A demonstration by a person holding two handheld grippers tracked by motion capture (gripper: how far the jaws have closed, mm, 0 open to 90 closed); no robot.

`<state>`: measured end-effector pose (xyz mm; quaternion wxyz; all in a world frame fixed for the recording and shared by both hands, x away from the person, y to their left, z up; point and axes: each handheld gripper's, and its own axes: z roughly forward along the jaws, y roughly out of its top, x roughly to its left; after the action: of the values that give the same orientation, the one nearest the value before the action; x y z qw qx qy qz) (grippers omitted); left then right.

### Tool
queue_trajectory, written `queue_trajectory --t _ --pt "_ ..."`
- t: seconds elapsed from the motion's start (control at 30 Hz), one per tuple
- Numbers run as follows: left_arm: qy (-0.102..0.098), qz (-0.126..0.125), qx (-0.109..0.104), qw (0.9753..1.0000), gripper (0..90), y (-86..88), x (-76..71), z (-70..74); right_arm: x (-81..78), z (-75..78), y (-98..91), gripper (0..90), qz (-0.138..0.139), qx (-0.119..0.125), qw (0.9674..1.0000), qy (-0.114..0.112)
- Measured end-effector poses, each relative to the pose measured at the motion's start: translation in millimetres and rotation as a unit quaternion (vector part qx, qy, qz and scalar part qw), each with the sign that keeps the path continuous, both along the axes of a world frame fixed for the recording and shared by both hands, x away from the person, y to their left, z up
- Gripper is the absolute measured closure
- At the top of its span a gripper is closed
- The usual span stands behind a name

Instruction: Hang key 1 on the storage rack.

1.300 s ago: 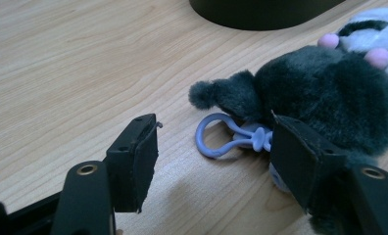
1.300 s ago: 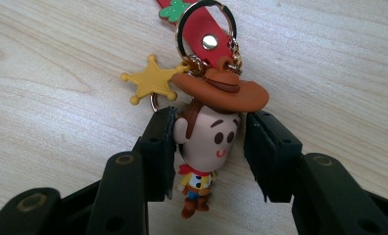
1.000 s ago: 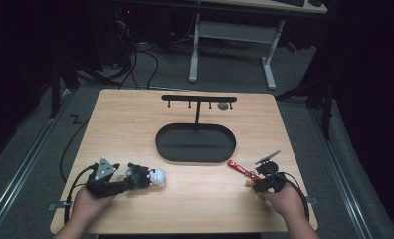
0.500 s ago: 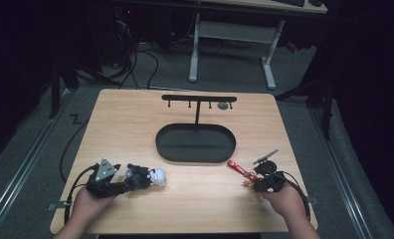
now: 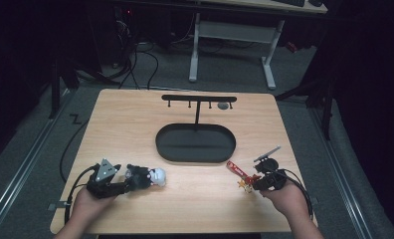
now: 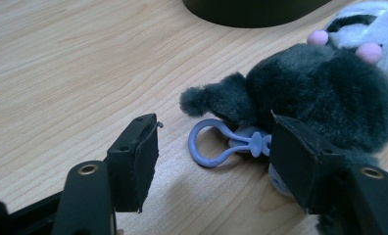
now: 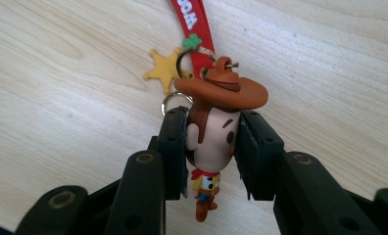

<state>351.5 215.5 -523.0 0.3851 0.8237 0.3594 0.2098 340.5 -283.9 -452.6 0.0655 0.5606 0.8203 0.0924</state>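
Left black two-jaw gripper (image 5: pixel 135 181) low at near left, jaws spread wide. Right black two-jaw gripper (image 5: pixel 254 183) near right, jaws clamped on something.

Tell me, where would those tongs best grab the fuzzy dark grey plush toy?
Probably by the light blue plastic clip loop at its tail end, coming from the left tongs' side. The loop lies flat and exposed between the open jaws; the plush toy itself is bulky and soft.
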Motion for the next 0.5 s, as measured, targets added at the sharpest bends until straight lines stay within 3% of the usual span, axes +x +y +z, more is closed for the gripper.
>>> queue_trajectory --t 0.17,0.5 --pt "0.002 -0.002 0.001 1.0 35.4 -0.5 -0.4 -0.2 -0.9 10.7 3.5 66.5 -0.001 0.001 1.0 0.001" --pt "0.005 -0.005 0.001 1.0 35.4 -1.4 1.3 -1.7 0.4 45.4 12.4 66.5 -0.001 0.02 0.9996 -0.022"
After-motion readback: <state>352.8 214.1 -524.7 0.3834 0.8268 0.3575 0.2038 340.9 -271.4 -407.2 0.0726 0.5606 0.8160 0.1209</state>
